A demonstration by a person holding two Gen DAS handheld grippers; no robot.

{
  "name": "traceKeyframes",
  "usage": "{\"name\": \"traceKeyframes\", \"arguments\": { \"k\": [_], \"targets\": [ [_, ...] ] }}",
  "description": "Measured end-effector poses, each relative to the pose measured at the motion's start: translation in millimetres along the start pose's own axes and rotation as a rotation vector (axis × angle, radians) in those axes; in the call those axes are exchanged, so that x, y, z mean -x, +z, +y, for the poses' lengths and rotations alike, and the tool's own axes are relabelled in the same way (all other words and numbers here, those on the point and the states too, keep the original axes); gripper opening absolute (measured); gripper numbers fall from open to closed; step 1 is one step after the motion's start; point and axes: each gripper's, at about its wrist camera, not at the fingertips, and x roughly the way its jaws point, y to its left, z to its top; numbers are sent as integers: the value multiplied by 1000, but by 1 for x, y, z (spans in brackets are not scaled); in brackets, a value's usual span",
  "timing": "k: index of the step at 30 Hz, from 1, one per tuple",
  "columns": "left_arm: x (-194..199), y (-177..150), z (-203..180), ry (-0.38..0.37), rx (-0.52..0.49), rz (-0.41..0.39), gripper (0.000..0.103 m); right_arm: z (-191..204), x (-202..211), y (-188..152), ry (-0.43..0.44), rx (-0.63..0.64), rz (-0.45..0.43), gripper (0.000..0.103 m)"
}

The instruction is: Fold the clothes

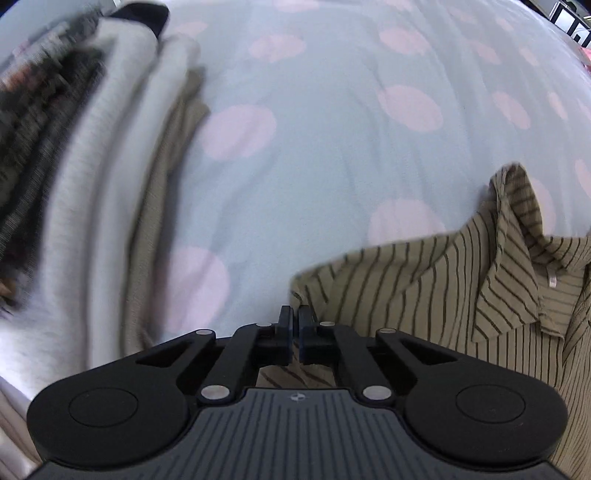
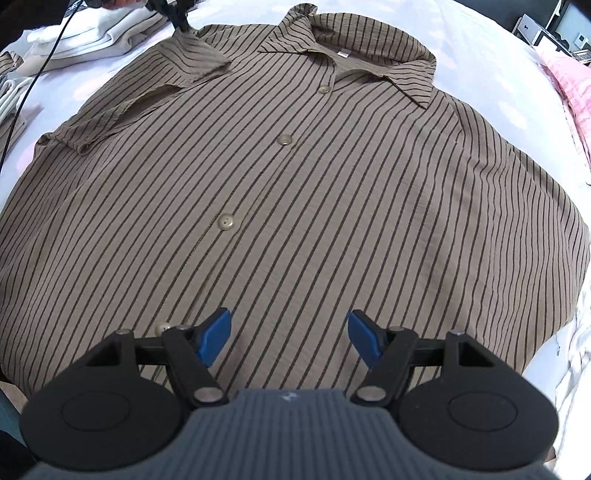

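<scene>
Nearest the right wrist camera, the right tongs stand wide open with nothing between the blue pads, hovering over the lower front of the striped shirt. That shirt lies face up and buttoned on the bed, its hem toward the near edge and its collar toward the far edge. One sleeve is already turned in across the chest on the side toward the bed's left edge; whether that fold is finished cannot be told.

At that sleeve's shoulder end, the left tongs are fully closed. In the left wrist view the pads meet right at the corner of the striped cloth, and the right wrist view shows their tip down on the same spot. Whether fabric is actually pinched between them cannot be confirmed; the pads hide the contact.

Along the bed's left edge sits a stack of folded clothes, white and beige pieces, blurred in the left view. Judged from this, earlier garments are finished and the shirt is the item in hand.

Assessment: the shirt is at an early stage. The sleeve toward the right edge is not seen folded, the side panels remain spread, and no lengthwise fold has been made. A pink item lies at the far right corner, unidentified.
</scene>
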Motion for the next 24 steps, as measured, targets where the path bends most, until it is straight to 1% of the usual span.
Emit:
{"name": "traceKeyframes", "arguments": {
  "k": [4, 8, 10, 11, 14, 17, 19, 21, 22, 23, 24],
  "targets": [
    [9, 12, 20, 27, 36, -57, 1, 1, 1, -1, 7, 0, -1, 73],
    [-2, 20, 38, 57, 101, -85, 0, 1, 0, -1, 4, -5, -2, 73],
    [-6, 21, 42, 108, 108, -120, 0, 1, 0, -1, 2, -2, -5, 73],
    [-7, 21, 43, 121, 101, -131, 0, 1, 0, -1, 0, 0, -5, 73],
    [-9, 21, 51, 75, 118, -130, 0, 2, -1, 0, -7, 7, -7, 73],
    [-6, 17, 51, 11, 95, -90, 0, 4, -2, 0, -4, 9, -2, 73],
    [-3, 12, 49, -23, 89, -71, 9, 5, -2, 0, -4, 13, -2, 73],
    [-1, 8, 46, -42, 88, -61, 38, 5, -2, 0, -3, 16, -2, 73],
    [0, 7, 43, -43, 98, -51, 43, 6, -2, 0, -3, 17, -2, 73],
    [0, 7, 40, -45, 107, -41, 43, 6, -2, 0, -3, 18, -1, 73],
    [-1, 4, 37, -56, 107, -26, 37, 6, -2, -1, -3, 18, -1, 73]
  ]
}}
